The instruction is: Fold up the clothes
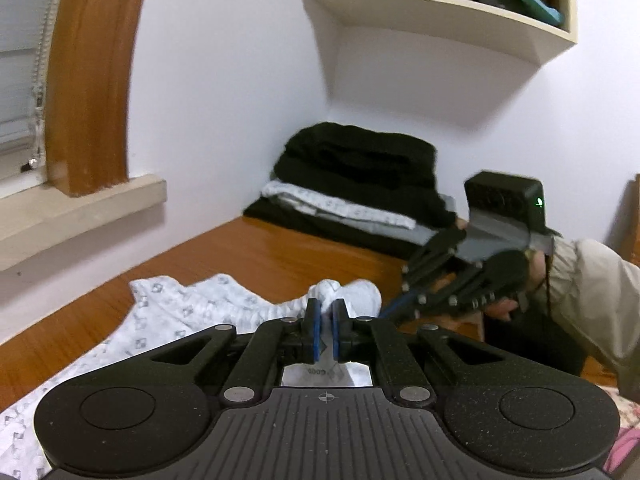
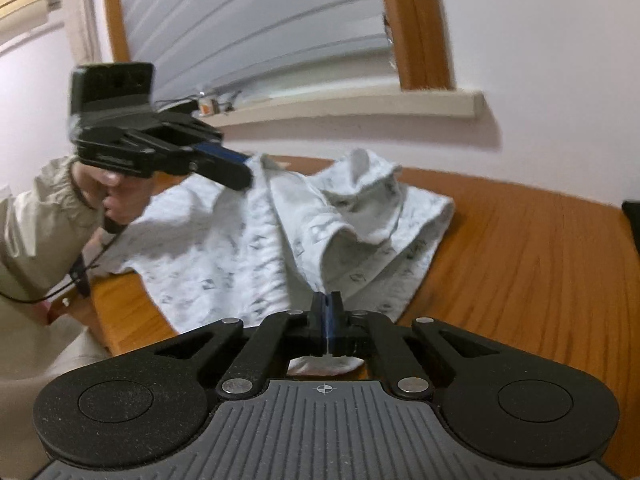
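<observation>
A white garment with a small grey print (image 2: 248, 248) lies rumpled on the wooden table (image 2: 520, 264). In the left wrist view my left gripper (image 1: 326, 312) is shut on a bunched fold of this garment (image 1: 192, 312), with cloth pinched between its blue pads. In the right wrist view my right gripper (image 2: 327, 304) is shut on the near edge of the same garment, the fabric rising in a ridge from the jaws. Each gripper also shows in the other's view: the right gripper (image 1: 390, 312) from the side, the left gripper (image 2: 244, 176) at the garment's far corner.
A stack of folded dark and light clothes (image 1: 360, 184) sits in the table's far corner under a wall shelf (image 1: 440, 20) of books. A window sill (image 2: 360, 108) and wooden window frame (image 1: 92, 80) run along the wall. A person's beige sleeve (image 1: 592, 296) is at the right.
</observation>
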`<action>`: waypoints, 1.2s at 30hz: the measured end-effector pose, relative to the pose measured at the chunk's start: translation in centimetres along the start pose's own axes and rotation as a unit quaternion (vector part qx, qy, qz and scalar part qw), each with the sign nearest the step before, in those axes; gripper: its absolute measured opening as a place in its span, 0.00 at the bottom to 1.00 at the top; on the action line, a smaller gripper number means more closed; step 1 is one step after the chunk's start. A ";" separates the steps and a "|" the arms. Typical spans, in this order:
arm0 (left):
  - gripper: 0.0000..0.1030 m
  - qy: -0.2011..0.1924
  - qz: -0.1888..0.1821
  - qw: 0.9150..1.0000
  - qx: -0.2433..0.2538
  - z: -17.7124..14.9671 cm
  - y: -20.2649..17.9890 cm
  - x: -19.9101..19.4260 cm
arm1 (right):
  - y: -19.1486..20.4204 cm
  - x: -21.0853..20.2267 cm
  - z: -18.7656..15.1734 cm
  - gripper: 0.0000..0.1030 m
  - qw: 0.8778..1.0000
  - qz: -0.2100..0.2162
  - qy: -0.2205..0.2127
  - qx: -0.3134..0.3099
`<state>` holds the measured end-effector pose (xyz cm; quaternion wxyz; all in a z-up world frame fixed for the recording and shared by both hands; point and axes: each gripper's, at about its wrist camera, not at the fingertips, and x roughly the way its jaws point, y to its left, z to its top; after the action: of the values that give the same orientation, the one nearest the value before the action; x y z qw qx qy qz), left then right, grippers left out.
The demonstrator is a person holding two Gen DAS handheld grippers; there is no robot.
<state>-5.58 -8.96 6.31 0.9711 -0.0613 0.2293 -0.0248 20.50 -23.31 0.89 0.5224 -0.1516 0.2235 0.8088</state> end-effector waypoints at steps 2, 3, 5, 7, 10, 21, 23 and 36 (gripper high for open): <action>0.07 0.019 -0.008 1.000 0.012 -0.3 -0.5 0.4 | 0.0 -0.6 0.3 0.06 1.000 0.004 0.004 0.006; 0.07 0.025 -0.007 1.000 0.014 -0.5 -0.7 0.7 | -0.2 -0.8 0.4 0.08 1.000 0.002 0.003 0.012; 0.07 0.032 -0.007 0.999 0.007 -0.9 -0.7 1.1 | -0.5 -1.0 0.5 0.20 1.000 0.001 0.002 0.025; 0.07 0.034 -0.008 0.999 0.002 -1.2 -0.6 1.4 | -0.6 -1.1 0.5 0.35 1.000 0.000 0.002 0.030; 0.07 0.041 -0.007 0.999 -0.004 -1.6 -0.6 1.5 | -1.1 -0.4 0.4 0.41 0.999 0.002 0.004 0.050; 0.14 0.042 -0.011 0.999 -0.004 -3.3 -1.4 1.1 | -0.4 2.9 -0.7 0.19 0.997 0.032 0.027 0.063; 0.07 0.027 -0.014 1.000 -0.008 -3.2 -1.3 0.9 | 0.0 2.4 -0.5 0.13 0.999 0.019 0.017 0.042; 0.02 0.001 0.001 0.999 -0.036 -1.4 0.0 0.1 | 1.4 0.4 0.1 0.03 0.987 -0.094 0.082 -0.104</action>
<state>-6.07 -9.09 5.00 0.9680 -0.0959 0.2314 -0.0157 19.07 -23.44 1.09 0.5571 -0.2911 0.1645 0.7602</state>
